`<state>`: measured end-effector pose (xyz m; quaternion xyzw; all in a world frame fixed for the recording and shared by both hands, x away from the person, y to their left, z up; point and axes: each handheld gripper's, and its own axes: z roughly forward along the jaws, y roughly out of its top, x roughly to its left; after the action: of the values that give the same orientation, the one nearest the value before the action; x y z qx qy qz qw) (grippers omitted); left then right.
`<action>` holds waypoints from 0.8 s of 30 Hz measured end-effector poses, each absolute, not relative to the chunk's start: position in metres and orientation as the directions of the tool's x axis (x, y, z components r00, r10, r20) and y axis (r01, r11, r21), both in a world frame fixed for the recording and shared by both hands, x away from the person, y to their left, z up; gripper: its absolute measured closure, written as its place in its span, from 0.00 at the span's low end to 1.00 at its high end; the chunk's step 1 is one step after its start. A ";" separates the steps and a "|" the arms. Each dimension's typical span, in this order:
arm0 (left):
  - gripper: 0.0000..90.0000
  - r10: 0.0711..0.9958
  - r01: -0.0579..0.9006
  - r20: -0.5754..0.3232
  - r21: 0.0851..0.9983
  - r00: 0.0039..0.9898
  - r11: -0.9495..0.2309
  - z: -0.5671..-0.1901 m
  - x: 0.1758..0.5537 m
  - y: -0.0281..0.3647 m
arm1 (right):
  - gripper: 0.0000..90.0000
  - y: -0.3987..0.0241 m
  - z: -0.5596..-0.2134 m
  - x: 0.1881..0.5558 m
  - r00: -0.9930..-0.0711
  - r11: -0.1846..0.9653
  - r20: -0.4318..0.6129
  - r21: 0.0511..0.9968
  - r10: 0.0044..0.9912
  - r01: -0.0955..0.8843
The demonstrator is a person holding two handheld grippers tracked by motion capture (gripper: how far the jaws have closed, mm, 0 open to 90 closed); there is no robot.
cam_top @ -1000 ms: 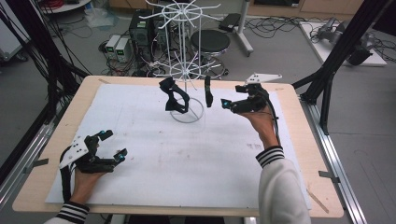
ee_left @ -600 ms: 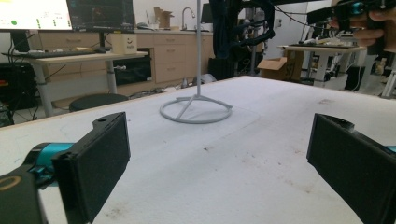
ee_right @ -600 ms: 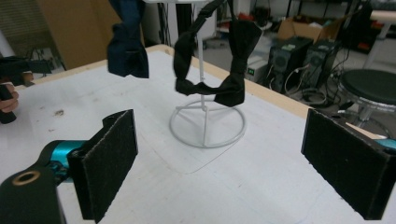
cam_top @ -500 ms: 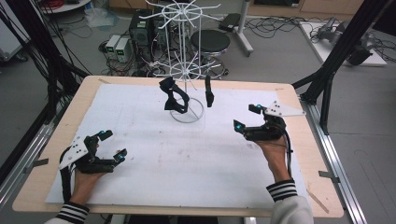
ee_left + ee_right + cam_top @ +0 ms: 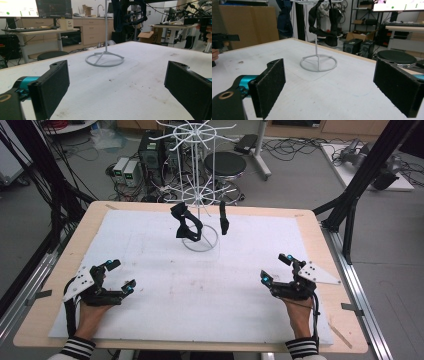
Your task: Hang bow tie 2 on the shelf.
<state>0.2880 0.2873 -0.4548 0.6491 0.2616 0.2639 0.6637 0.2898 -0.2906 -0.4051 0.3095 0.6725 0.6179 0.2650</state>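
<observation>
I've pulled my right tongs (image 5: 277, 268) back to the lower right, spread and empty; left tongs (image 5: 120, 275) spread too. Black straps (image 5: 187, 223) hang on the wire rack (image 5: 200, 195), upper centre: hanging looks finished.

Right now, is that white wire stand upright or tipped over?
Upright. The stand has its ring base flat on the table, pole vertical, black items hanging from its hooks.

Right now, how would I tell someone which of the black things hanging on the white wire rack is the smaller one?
Find the white wire rack standing at the far middle of the table. Two black items hang from its lower hooks. The smaller black piece hangs right of the pole, straight and narrow, unlike the bulky looped black strap left of it.
</observation>
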 end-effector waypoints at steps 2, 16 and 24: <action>0.07 0.690 -0.011 -0.004 1.000 0.724 0.017 -0.455 0.288 0.287 | 0.11 -0.292 -0.411 0.285 -0.660 0.038 0.023 0.996 0.751 0.078; 0.07 0.708 -0.031 0.008 0.999 0.706 0.019 -0.455 0.284 0.287 | 0.11 -0.300 -0.451 0.270 -0.593 0.007 0.028 0.998 0.805 0.057; 0.07 0.716 -0.046 0.017 0.999 0.698 0.021 -0.456 0.282 0.287 | 0.11 -0.302 -0.453 0.270 -0.592 0.006 0.030 0.998 0.806 0.058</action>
<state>0.2820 0.2870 -0.4559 0.6380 0.2627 0.2867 0.6646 0.2703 -0.3020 -0.4531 0.3364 0.6421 0.6194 0.3015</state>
